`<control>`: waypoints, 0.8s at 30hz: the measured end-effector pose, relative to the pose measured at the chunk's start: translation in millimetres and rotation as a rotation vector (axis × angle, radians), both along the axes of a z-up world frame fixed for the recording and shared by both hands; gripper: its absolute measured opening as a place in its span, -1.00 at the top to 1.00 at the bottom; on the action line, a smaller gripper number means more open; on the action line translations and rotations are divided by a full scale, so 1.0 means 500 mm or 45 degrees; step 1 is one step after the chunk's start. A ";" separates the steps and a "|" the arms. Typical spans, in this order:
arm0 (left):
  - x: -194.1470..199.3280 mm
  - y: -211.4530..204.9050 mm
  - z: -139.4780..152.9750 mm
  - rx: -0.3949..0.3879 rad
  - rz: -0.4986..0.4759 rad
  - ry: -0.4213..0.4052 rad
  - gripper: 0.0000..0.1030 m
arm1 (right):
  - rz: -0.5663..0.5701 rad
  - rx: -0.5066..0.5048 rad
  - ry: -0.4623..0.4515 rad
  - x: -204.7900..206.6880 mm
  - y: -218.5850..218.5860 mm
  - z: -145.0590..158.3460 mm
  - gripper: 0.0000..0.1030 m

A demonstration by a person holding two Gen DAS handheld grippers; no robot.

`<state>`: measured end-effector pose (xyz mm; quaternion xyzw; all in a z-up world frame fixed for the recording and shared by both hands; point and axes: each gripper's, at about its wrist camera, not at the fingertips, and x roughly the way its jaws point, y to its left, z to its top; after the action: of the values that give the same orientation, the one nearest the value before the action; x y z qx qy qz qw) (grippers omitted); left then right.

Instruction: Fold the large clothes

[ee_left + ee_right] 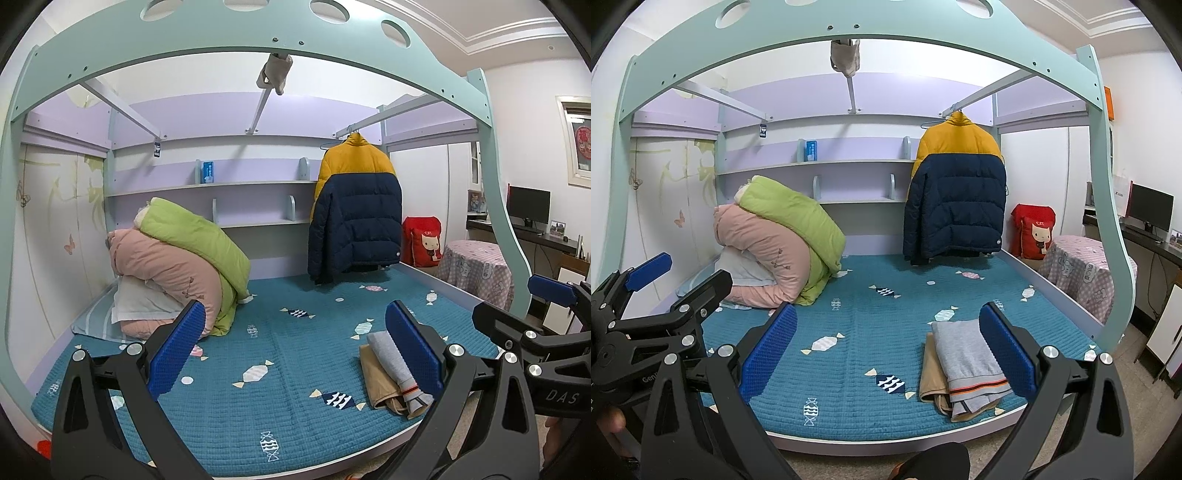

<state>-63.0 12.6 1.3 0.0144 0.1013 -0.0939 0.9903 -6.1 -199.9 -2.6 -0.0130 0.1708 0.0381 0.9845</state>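
- Both grippers hang side by side before the foot of the bed (849,369), neither touching any cloth.
- Left gripper (295,347): fingers spread wide apart, nothing between them.
- Right gripper (888,343): fingers likewise wide apart, empty.
- Folded grey garment (967,362) lies on a tan garment (932,376) at five o'clock on the blue candy-print mattress, near the front edge.
- Yellow-and-navy puffer jacket (955,192) hangs from the rail at one o'clock, its hem just above the mattress.
- Pink and green quilts (783,236) are piled at ten o'clock.
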 end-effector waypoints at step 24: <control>0.001 -0.005 0.002 0.002 0.002 -0.002 -0.91 | 0.002 0.003 0.006 0.003 -0.022 0.001 -0.85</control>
<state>-62.6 10.1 2.3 0.0150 0.1005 -0.0930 0.9905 -4.6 -211.1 -1.9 -0.0119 0.1730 0.0391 0.9841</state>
